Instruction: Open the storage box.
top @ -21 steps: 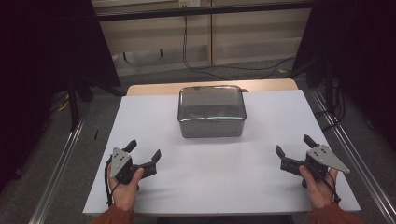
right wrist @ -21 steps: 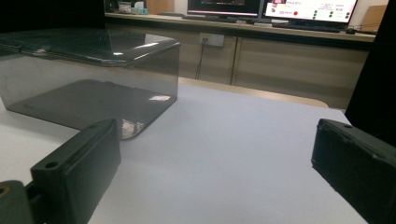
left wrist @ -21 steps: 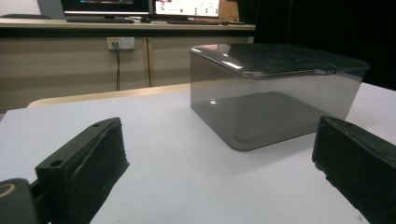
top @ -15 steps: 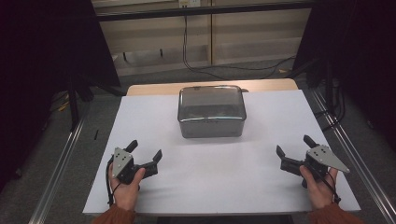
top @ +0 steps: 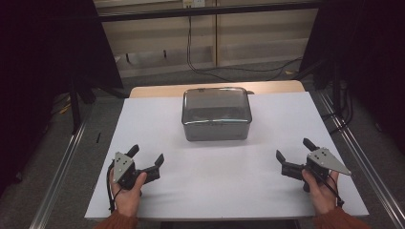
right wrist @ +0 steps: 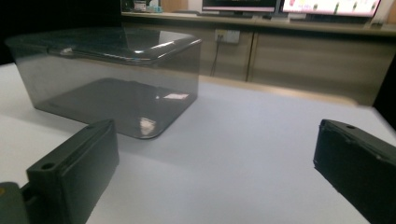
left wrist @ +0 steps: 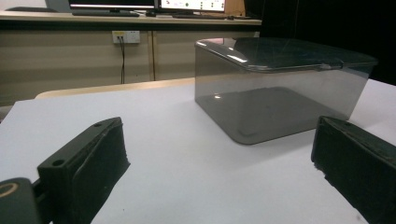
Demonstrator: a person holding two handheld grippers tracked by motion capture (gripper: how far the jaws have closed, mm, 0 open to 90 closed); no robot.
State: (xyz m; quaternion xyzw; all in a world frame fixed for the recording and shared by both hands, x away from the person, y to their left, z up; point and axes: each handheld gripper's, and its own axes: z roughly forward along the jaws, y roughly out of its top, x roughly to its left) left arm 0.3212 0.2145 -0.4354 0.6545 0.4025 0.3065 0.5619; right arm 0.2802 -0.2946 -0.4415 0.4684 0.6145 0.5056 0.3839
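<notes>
two grippers spread wide and empty, left gripper (top: 147, 158), right gripper (top: 294, 150), lidded box (top: 216, 114) well ahead between them

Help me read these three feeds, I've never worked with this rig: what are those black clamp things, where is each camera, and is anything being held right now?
There is no robot arm here. A person holds a hand-held gripper in each hand: the left hand-held gripper and the right hand-held gripper, each with two black jaws.

The high view looks down on the table from above the person's side. The other two come from cameras riding on each gripper, looking out between its own jaws, which rise from the bottom corners.

On the white table stands one thing: a smoky see-through box with its lid on, at the middle toward the far edge. It looks empty.

Nothing is held. Both grippers are open, near the front corners, well apart from the box and pointing toward it.
</notes>
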